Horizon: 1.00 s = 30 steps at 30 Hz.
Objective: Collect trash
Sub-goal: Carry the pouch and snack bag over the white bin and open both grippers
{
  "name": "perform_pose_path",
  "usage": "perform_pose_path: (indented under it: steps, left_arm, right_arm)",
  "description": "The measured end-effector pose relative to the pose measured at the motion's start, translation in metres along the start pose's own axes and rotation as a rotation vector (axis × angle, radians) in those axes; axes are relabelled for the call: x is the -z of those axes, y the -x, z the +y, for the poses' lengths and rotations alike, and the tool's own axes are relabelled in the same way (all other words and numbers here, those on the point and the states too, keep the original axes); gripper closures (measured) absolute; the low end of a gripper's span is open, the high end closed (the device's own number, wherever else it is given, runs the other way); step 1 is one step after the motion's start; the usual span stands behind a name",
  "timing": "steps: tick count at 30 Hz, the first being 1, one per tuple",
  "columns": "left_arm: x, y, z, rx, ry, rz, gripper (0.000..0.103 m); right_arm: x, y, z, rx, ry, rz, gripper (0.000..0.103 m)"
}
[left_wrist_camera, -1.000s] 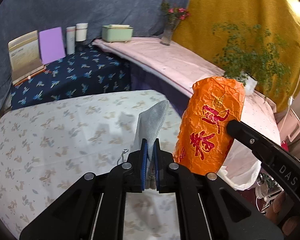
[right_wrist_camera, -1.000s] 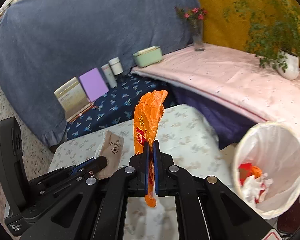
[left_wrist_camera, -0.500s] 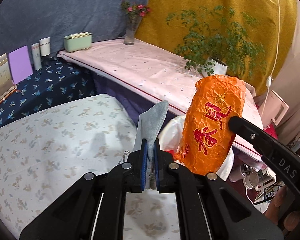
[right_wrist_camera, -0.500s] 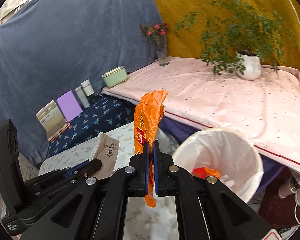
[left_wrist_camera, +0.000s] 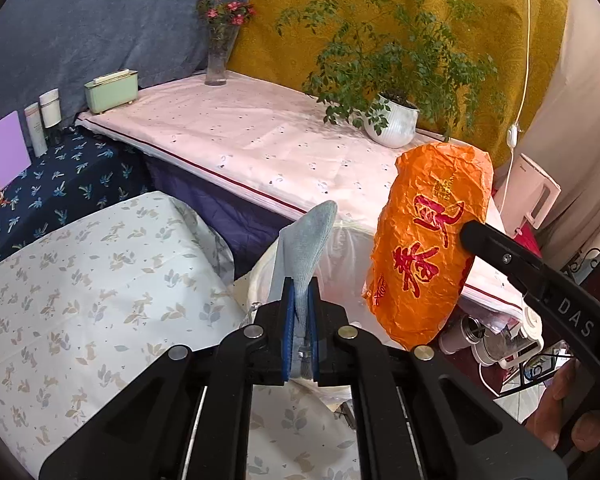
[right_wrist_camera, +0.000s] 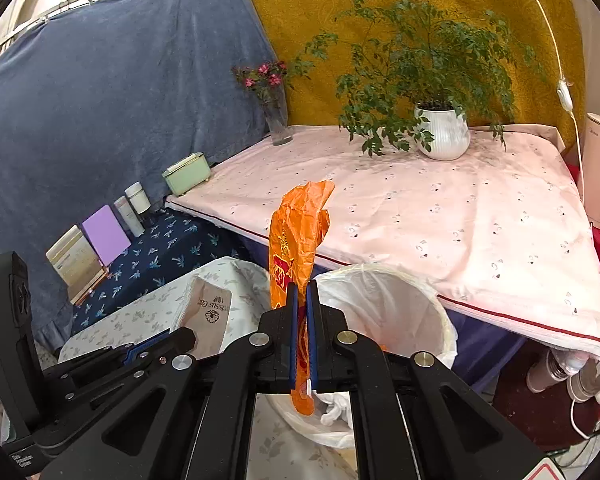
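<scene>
My left gripper (left_wrist_camera: 300, 300) is shut on a flat grey-brown paper packet (left_wrist_camera: 306, 248) that stands up between the pads; in the right wrist view it shows as a brown printed packet (right_wrist_camera: 212, 312). My right gripper (right_wrist_camera: 300, 304) is shut on a crumpled orange wrapper with red characters (right_wrist_camera: 296, 240), also seen at right in the left wrist view (left_wrist_camera: 428, 248). Both are held over the white-lined trash bin (right_wrist_camera: 404, 300), whose rim shows just beyond the left packet (left_wrist_camera: 340, 256). White and orange trash lies inside the bin.
A low table with leaf-print cloth (left_wrist_camera: 80, 272) lies left of the bin. A pink-clothed table (right_wrist_camera: 440, 208) behind carries a potted plant (right_wrist_camera: 444, 132), flower vase (right_wrist_camera: 278, 120) and green box (right_wrist_camera: 188, 174). Books and jars (right_wrist_camera: 100, 236) stand on a navy cloth.
Both grippers have swung right, from over the leaf-print table to over the trash bin, each still gripping its piece. The bin has come in under the fingers.
</scene>
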<state>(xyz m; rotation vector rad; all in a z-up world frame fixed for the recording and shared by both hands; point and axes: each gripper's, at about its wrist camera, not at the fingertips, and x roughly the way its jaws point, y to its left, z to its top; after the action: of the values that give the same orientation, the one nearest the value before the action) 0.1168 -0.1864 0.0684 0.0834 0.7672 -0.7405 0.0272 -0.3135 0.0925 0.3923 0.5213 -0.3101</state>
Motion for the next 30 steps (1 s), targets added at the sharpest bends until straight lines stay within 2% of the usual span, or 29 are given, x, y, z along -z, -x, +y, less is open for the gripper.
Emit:
perform_pose_path:
  steps: [9,30]
  left_arm:
    - [0.0,-0.014,-0.017,0.014,-0.019,0.019,0.097]
    - [-0.004,-0.038,-0.031,0.044,-0.03,0.039,0.096]
  right_arm:
    - [0.0,-0.002,-0.018,0.02,-0.019,0.006,0.098]
    - [-0.003,-0.014,-0.033,0.048,-0.019,0.017,0.097]
